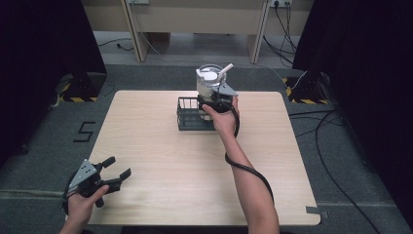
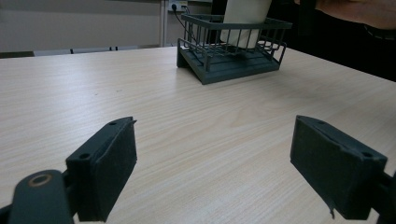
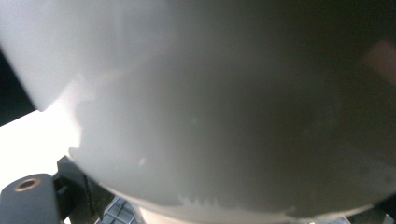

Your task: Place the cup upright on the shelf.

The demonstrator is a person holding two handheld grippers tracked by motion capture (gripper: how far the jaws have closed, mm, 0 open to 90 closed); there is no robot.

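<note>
A white cup (image 1: 209, 84) with a clear upper part and a white stick (image 1: 225, 69) leaning out of it stands in the right end of a dark wire basket (image 1: 188, 120) at the table's far middle. My right gripper (image 1: 218, 101) is closed around the cup's near side. In the right gripper view the cup (image 3: 210, 116) sits right against the camera and hides the jaws. My left gripper (image 1: 119, 166) rests open near the table's front left corner with nothing between its pads. In its own view the gripper (image 2: 215, 140) faces the basket (image 2: 224, 65) and cup (image 2: 243, 18).
The wooden table (image 1: 160, 170) is bare between the two grippers. The right gripper's cable trails along the forearm (image 1: 246, 168). Beyond the table are dark curtains, floor cables (image 1: 316, 126) and desk legs.
</note>
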